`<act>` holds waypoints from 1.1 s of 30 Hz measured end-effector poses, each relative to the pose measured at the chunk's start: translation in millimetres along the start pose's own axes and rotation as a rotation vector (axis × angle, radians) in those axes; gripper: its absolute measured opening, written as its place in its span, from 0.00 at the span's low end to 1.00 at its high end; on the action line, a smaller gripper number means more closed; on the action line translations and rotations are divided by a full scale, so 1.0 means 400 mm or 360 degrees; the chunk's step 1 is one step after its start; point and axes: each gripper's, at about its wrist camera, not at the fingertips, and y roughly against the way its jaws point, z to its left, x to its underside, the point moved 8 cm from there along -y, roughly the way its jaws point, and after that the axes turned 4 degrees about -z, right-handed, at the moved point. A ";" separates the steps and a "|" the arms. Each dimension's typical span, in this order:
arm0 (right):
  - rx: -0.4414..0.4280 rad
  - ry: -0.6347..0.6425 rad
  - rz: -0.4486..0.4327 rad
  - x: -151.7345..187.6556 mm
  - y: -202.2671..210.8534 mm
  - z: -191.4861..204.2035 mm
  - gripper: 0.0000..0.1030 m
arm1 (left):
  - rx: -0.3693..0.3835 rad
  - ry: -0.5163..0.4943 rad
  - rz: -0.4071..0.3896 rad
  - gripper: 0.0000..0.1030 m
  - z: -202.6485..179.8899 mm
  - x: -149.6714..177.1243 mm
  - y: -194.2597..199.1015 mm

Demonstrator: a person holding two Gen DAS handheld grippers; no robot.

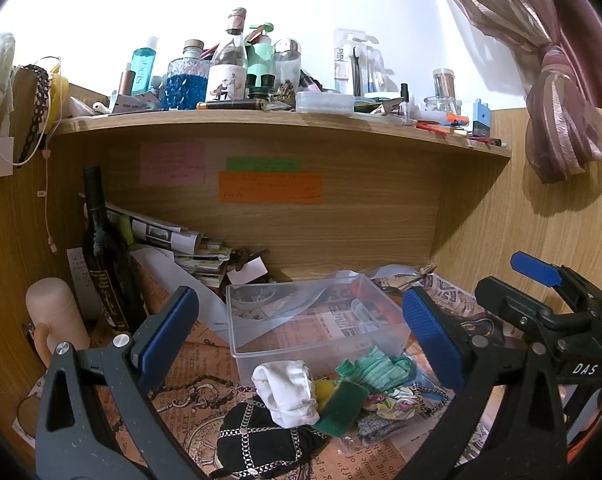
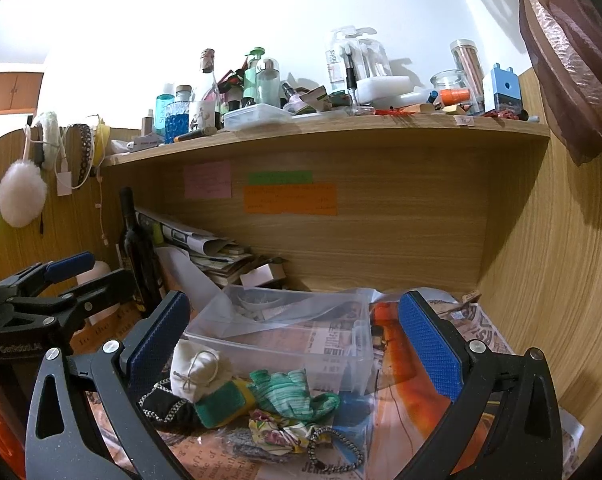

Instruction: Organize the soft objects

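A pile of soft items lies in front of a clear plastic box. It holds a white cloth pouch, a green-and-yellow sponge, a green striped glove, a floral cloth and a black chain-patterned pouch. My left gripper is open above the pile, empty. My right gripper is open above the pile and box, empty. The right gripper also shows at the right of the left wrist view.
A dark wine bottle and stacked papers stand at back left, beside a pale mug. The shelf above is crowded with bottles. Wooden walls enclose the nook; newspaper covers the desk. A curtain hangs right.
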 end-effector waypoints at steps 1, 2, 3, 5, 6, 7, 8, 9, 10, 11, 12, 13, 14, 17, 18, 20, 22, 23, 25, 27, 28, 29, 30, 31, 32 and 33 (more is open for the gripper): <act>0.0001 0.0003 0.0000 -0.001 0.000 -0.001 1.00 | 0.0000 0.0001 0.0000 1.00 0.000 0.000 0.000; 0.0001 0.0003 0.0000 -0.001 0.000 -0.001 1.00 | 0.0000 0.0001 0.0000 1.00 -0.001 0.000 0.000; 0.0000 0.0002 0.0000 -0.001 0.000 -0.001 1.00 | 0.0000 0.0002 -0.0002 1.00 -0.001 -0.001 0.001; -0.0003 0.0002 0.0000 0.000 0.000 0.000 1.00 | -0.0001 0.0003 0.0000 1.00 -0.001 -0.001 0.000; -0.0004 0.0001 -0.0002 -0.002 0.002 -0.001 1.00 | -0.0002 0.0004 0.0001 1.00 -0.001 -0.001 0.000; -0.0004 0.0002 -0.0002 -0.002 0.003 -0.001 1.00 | -0.0001 0.0005 -0.0001 1.00 0.000 -0.002 0.002; -0.0004 0.0002 -0.0002 -0.002 0.002 0.000 1.00 | -0.0001 0.0003 0.0000 1.00 0.000 -0.002 0.002; -0.0004 0.0002 -0.0002 -0.002 0.002 0.001 1.00 | -0.0003 0.0002 0.0000 1.00 0.000 -0.002 0.002; -0.0005 0.0000 -0.0001 -0.002 0.003 0.002 1.00 | -0.0003 0.0001 0.0000 1.00 0.000 -0.002 0.002; -0.0006 0.0000 -0.0001 -0.002 0.003 0.003 1.00 | -0.0002 0.0002 0.0000 1.00 0.000 -0.002 0.002; -0.0004 -0.0001 -0.0002 -0.002 0.002 0.002 1.00 | -0.0002 0.0001 0.0000 1.00 0.000 -0.002 0.003; -0.0004 -0.0001 -0.0002 -0.002 0.002 0.002 1.00 | -0.0001 0.0003 0.0001 1.00 0.000 -0.002 0.002; -0.0004 0.0000 -0.0002 -0.002 0.003 0.002 1.00 | -0.0002 0.0004 0.0000 1.00 0.000 -0.002 0.002; -0.0003 0.0001 -0.0002 -0.002 0.003 0.003 1.00 | -0.0003 0.0005 -0.0002 1.00 -0.001 -0.002 0.003; -0.0003 0.0000 -0.0001 -0.002 0.003 0.003 1.00 | -0.0004 0.0006 -0.0003 1.00 -0.001 -0.002 0.003; -0.0003 0.0000 -0.0002 -0.001 0.003 0.004 1.00 | -0.0003 0.0006 -0.0003 1.00 -0.001 -0.002 0.003; -0.0002 -0.0003 -0.0001 -0.001 0.003 0.003 1.00 | -0.0003 0.0007 -0.0003 1.00 -0.002 -0.002 0.003; -0.0004 -0.0003 -0.0001 -0.001 0.003 0.003 1.00 | -0.0006 0.0008 -0.0007 1.00 -0.002 -0.003 0.003; -0.0003 -0.0002 -0.0002 -0.001 0.004 0.003 1.00 | -0.0010 0.0010 -0.0011 1.00 -0.002 -0.004 0.004; -0.0003 -0.0002 -0.0001 -0.001 0.003 0.003 1.00 | -0.0010 0.0009 -0.0013 1.00 -0.003 -0.006 0.007; -0.0004 -0.0002 -0.0001 -0.001 0.004 0.003 1.00 | -0.0010 0.0009 -0.0013 1.00 -0.002 -0.006 0.007; -0.0003 -0.0003 -0.0001 -0.001 0.004 0.004 1.00 | -0.0010 0.0009 -0.0012 1.00 -0.002 -0.006 0.007; -0.0002 -0.0003 0.0000 -0.001 0.004 0.004 1.00 | -0.0009 0.0010 -0.0012 1.00 -0.002 -0.006 0.007; -0.0003 -0.0004 0.0000 -0.001 0.004 0.003 1.00 | -0.0009 0.0010 -0.0013 1.00 -0.003 -0.006 0.007; -0.0004 -0.0004 -0.0001 -0.001 0.004 0.003 1.00 | -0.0010 0.0009 -0.0013 1.00 -0.003 -0.006 0.007; -0.0004 -0.0004 -0.0002 -0.001 0.004 0.004 1.00 | -0.0010 0.0010 -0.0014 1.00 -0.003 -0.006 0.007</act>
